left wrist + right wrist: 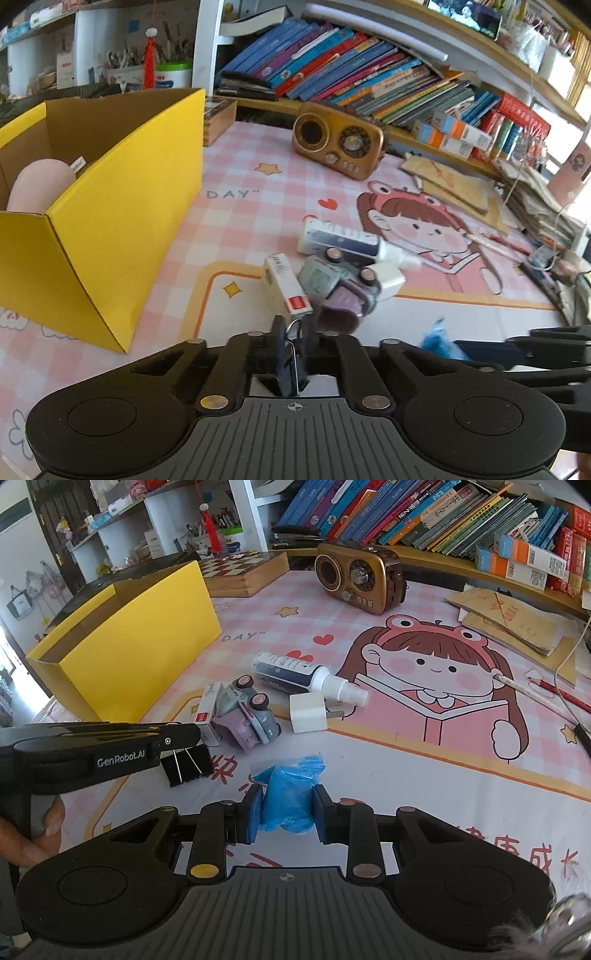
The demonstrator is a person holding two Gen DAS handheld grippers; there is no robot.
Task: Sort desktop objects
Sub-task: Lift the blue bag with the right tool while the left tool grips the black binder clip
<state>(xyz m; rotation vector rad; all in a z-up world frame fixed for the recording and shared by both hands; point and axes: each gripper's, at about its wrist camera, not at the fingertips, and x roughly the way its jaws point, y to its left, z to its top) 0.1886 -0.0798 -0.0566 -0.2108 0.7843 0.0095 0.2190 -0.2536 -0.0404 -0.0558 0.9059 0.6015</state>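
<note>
My left gripper (293, 334) is shut on a black binder clip (291, 365), held by its wire handle; the clip (188, 764) hangs just above the mat in the right wrist view. My right gripper (286, 812) is shut on a crumpled blue plastic wad (286, 794) resting on the mat. Ahead lie a small white box (284, 284), a toy truck on its side (340, 291), a white spray bottle (347, 240) and a white charger block (308, 712). The yellow cardboard box (110, 221) stands open at the left with a pink object (40, 184) inside.
A brown retro radio (338, 140) stands at the back. Leaning books (351, 74) fill the shelf behind it. Brown envelopes (450, 184), pencils (554, 690) and cables lie at the right. A chessboard box (243, 572) sits behind the yellow box.
</note>
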